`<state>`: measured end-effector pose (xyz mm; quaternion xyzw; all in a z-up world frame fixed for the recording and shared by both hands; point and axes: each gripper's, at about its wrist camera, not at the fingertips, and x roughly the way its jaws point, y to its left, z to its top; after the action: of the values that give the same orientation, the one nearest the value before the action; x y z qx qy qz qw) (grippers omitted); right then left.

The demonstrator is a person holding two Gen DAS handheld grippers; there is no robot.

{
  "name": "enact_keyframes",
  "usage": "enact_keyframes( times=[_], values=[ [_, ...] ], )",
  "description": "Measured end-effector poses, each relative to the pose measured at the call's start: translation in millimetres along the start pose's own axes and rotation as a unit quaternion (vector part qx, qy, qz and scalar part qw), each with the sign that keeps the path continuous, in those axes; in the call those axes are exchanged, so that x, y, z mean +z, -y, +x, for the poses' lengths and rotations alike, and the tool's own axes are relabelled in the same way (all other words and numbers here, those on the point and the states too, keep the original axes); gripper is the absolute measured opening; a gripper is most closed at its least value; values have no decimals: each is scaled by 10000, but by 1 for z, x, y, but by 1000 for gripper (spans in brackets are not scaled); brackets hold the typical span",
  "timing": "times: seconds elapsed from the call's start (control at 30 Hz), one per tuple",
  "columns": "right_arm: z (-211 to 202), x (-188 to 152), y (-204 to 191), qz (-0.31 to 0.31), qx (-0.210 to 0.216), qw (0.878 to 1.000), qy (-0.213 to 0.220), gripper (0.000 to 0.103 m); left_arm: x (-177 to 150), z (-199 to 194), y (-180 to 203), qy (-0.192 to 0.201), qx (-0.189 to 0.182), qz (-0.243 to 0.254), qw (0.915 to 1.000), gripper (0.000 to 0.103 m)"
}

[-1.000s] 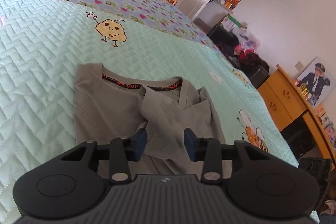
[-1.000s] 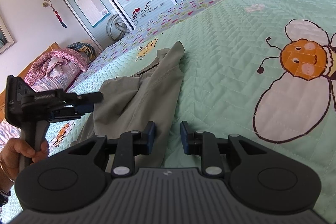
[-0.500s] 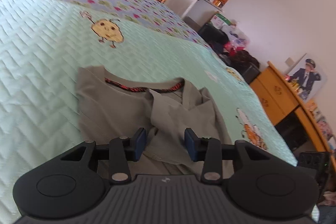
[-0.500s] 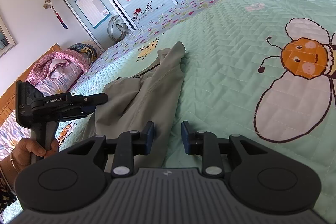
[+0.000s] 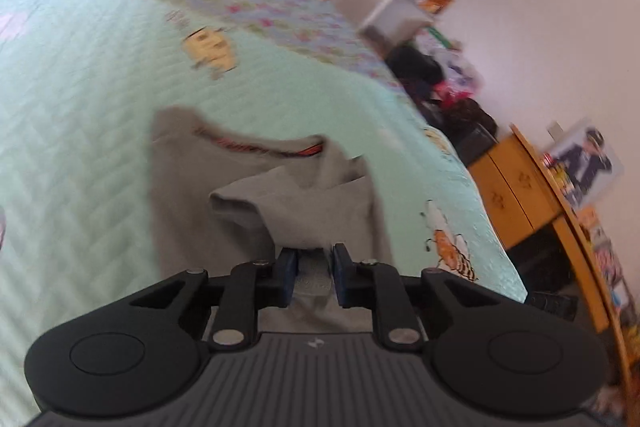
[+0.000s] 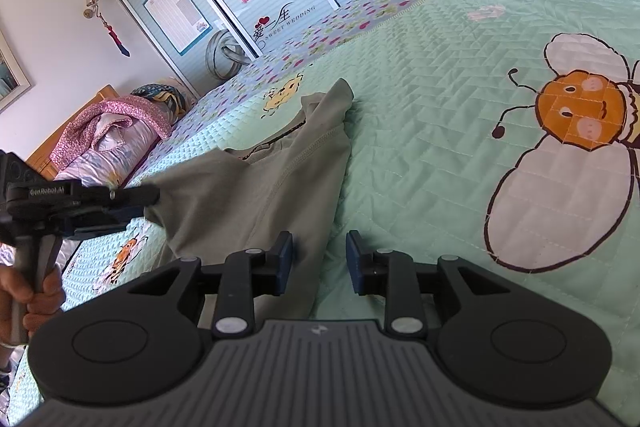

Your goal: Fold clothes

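An olive-grey cotton T-shirt with a red-lettered black neckband (image 5: pixel 256 187) lies on a mint-green quilted bedspread printed with cartoon bees (image 5: pixel 80 99), its collar at the far end and its body running toward the near edge. The left gripper (image 5: pixel 313 269) has just been closing; its blue pads now pinch a bunched fold of the shirt, which rises from the jaws in a lifted, peaked flap. The left-wrist view is blurred. In the right-wrist view the same shirt (image 6: pixel 256 195) shows its left side drawn up toward the left gripper (image 6: pixel 136 201), held on a handle by a person's hand (image 6: pixel 36 301). The right gripper (image 6: pixel 319 259) hovers low over the shirt's near right edge, jaws partly apart and holding nothing, cloth and bedspread visible between its pads
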<state>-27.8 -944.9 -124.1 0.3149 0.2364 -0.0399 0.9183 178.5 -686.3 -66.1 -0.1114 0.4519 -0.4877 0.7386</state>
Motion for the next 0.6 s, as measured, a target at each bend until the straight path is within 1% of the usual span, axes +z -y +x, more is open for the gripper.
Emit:
enact_keyframes(
  times=[0.07,0.17,0.2,0.23,0.27,0.3,0.33,0.37,0.4,0.47,0.5,0.53,0.57,0.6],
  values=[
    [0,0,1,9,16,10000,-1,32,-6,-1,-9,-153,337,-182,9991,25],
    [0,0,1,25,36,10000,-2,33,-14,-5,-12,-237,795,-74,9965,30],
    [0,0,1,30,40,10000,-2,33,-15,-9,-11,-166,957,-14,9953,30],
    [0,0,1,34,44,10000,-3,33,-16,-12,-9,-88,1127,49,9936,34],
    [0,0,1,38,48,10000,-3,33,-16,-17,-4,67,1397,153,9901,42],
    [0,0,1,40,51,10000,-3,33,-16,-23,2,256,1706,249,9847,45],
    [0,0,1,39,51,10000,-3,34,-16,-28,8,465,1896,320,9802,46],
    [0,0,1,39,52,10000,-3,34,-16,-32,15,665,1880,394,9791,46],
    [0,0,1,39,54,10000,-3,34,-16,-33,24,795,1666,520,9814,46],
    [0,0,1,36,57,10000,-2,34,-15,-35,41,1042,1230,770,9839,54],
    [0,0,1,35,58,10000,-2,34,-15,-29,47,1049,971,894,9857,57],
    [0,0,2,34,59,10000,-1,35,-14,-20,50,962,794,938,9877,63],
    [0,0,2,33,60,10000,-1,35,-13,-8,49,780,690,891,9906,64],
    [0,0,2,33,62,10000,0,35,-14,8,39,457,820,680,9933,64]
  ],
)
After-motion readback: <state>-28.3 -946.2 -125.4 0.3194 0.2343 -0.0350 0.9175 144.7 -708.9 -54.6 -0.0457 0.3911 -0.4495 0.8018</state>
